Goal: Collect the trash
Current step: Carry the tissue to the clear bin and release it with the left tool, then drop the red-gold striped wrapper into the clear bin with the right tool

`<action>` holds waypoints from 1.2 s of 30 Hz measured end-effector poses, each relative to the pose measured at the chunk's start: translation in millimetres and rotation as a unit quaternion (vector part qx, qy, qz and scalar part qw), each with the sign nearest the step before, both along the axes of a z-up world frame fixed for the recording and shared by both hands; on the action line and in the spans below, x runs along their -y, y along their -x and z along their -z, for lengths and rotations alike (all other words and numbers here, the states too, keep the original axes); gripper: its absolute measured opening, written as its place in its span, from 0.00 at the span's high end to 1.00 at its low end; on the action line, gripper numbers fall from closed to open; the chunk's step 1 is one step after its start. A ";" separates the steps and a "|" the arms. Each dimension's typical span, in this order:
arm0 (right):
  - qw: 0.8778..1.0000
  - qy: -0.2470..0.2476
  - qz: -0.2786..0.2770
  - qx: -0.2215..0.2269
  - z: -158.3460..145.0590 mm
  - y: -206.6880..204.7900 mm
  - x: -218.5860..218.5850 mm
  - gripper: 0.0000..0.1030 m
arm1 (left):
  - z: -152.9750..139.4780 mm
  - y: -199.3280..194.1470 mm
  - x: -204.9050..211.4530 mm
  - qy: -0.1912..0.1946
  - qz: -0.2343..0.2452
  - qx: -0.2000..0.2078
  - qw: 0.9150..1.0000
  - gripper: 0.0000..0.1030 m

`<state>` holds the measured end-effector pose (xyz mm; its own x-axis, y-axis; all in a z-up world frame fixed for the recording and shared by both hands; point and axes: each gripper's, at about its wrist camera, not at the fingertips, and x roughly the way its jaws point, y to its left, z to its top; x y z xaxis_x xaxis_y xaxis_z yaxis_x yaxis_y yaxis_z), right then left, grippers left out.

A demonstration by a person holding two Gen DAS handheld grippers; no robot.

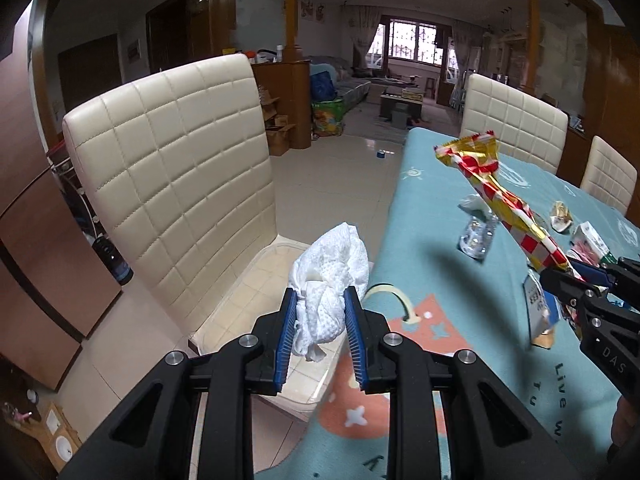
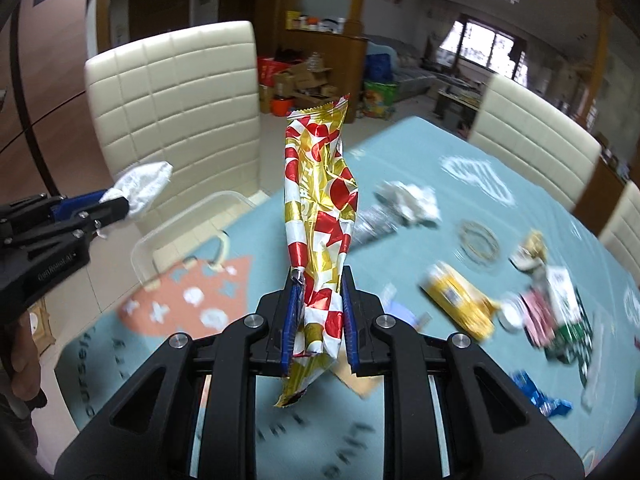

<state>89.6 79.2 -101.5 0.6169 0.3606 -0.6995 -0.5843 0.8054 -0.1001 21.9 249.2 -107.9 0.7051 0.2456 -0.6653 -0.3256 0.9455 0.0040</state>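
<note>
Crowding the right of the teal tablecloth [image 2: 400, 152] are a yellow box [image 2: 460, 304], a crumpled tissue [image 2: 408, 200] and blurred packets, while a cream chair [image 1: 172, 168] with a clear bin [image 1: 256, 280] on its seat is standing at left. Clamped in the left gripper [image 1: 320, 320] at lower centre is a white paper wad [image 1: 332, 280], above that bin. The right gripper [image 2: 318, 320] is pinching a red-and-gold wrapper [image 2: 320, 208], long axis running up the frame; its lower end is hidden behind the jaws.

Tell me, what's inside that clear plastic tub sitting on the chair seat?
Nothing visible: through the clear tub on the cream chair only the seat shows. The crumpled tissue in the left gripper and the tablecloth's edge hide its near corner.
</note>
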 end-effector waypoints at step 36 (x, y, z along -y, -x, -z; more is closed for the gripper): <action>0.995 0.042 -0.088 -0.014 32.4 -17.7 -114.8 0.77 | 35.0 13.4 -68.9 -0.020 -0.081 -0.010 0.996 0.16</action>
